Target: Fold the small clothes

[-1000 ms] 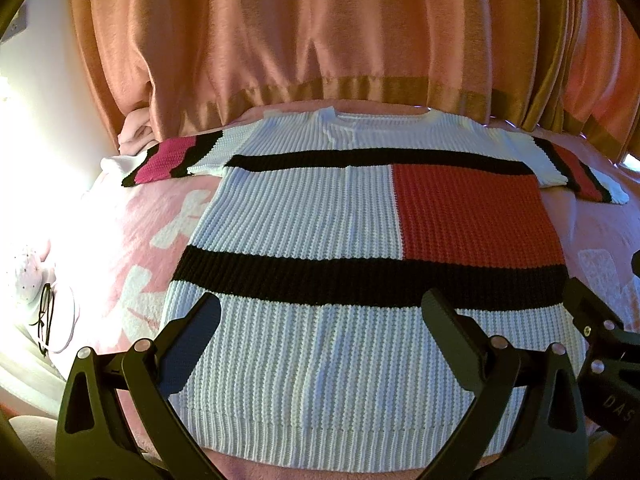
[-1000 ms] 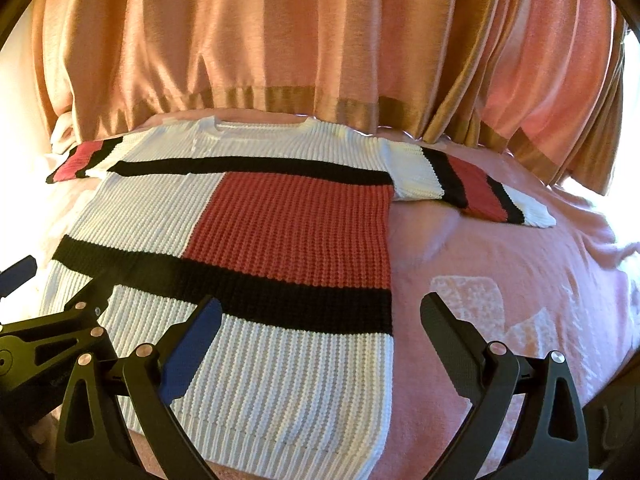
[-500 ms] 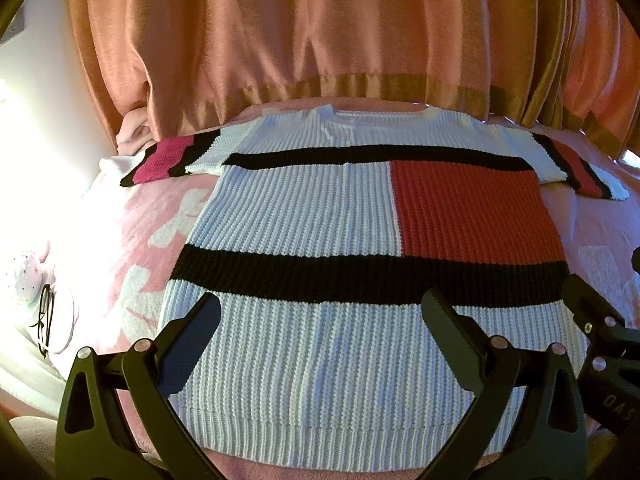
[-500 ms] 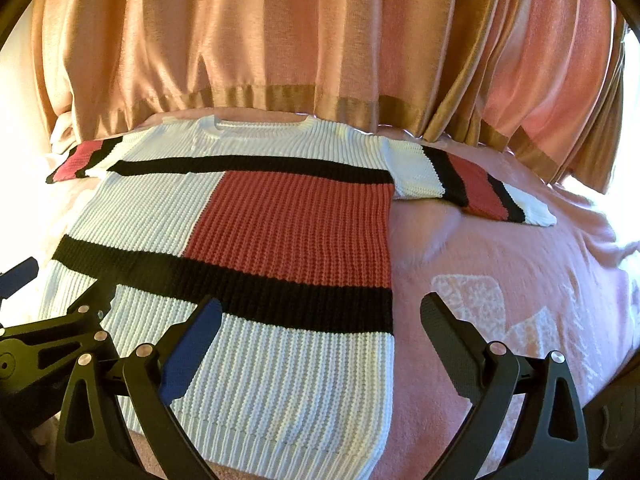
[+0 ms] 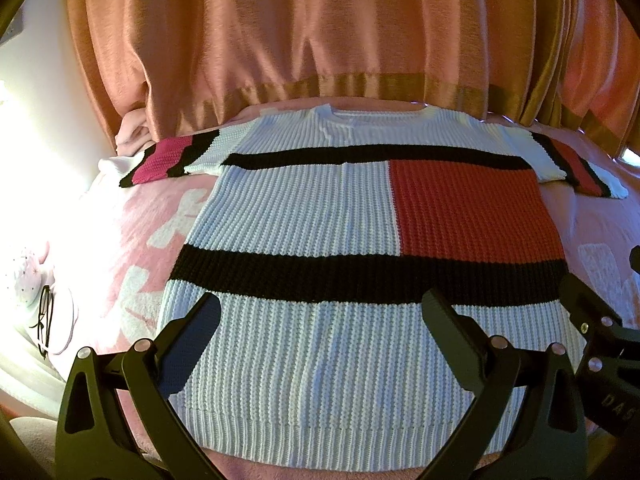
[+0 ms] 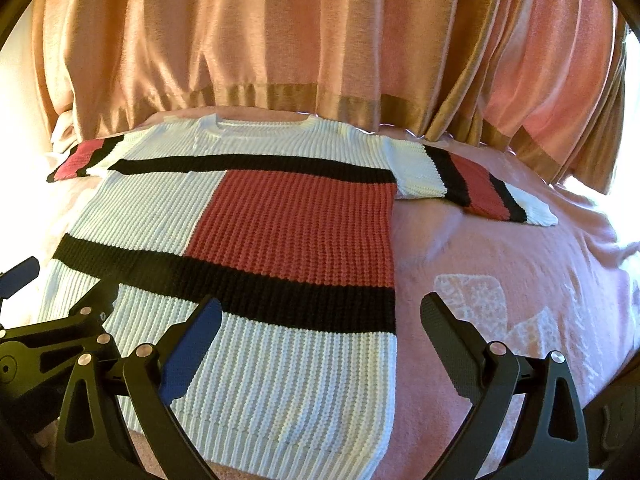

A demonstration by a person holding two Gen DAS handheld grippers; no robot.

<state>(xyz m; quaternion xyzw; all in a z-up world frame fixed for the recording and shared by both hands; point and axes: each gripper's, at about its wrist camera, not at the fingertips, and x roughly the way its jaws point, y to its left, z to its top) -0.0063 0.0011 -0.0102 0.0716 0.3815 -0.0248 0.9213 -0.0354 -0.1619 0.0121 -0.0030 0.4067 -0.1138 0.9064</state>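
Note:
A knit sweater (image 5: 304,216) lies flat on a pink blanket, white with black bands and a red block, both short sleeves spread out; it also fills the left of the right wrist view, sweater (image 6: 248,216). My left gripper (image 5: 320,312) hovers open above the hem's middle, nothing between its fingers. My right gripper (image 6: 320,312) hovers open over the sweater's lower right corner, empty too. The other gripper shows at each view's edge: right gripper (image 5: 600,344), left gripper (image 6: 52,340).
Orange-pink curtains (image 5: 320,40) hang just behind the sweater's collar. The pink blanket (image 6: 500,272) with white patches extends to the right of the sweater. Glasses (image 5: 45,320) and a white item lie at the far left in bright light.
Both views have pulled back and risen slightly, so a little more of the sweater's hem shows. Both grippers stay open; the sweater has not moved.

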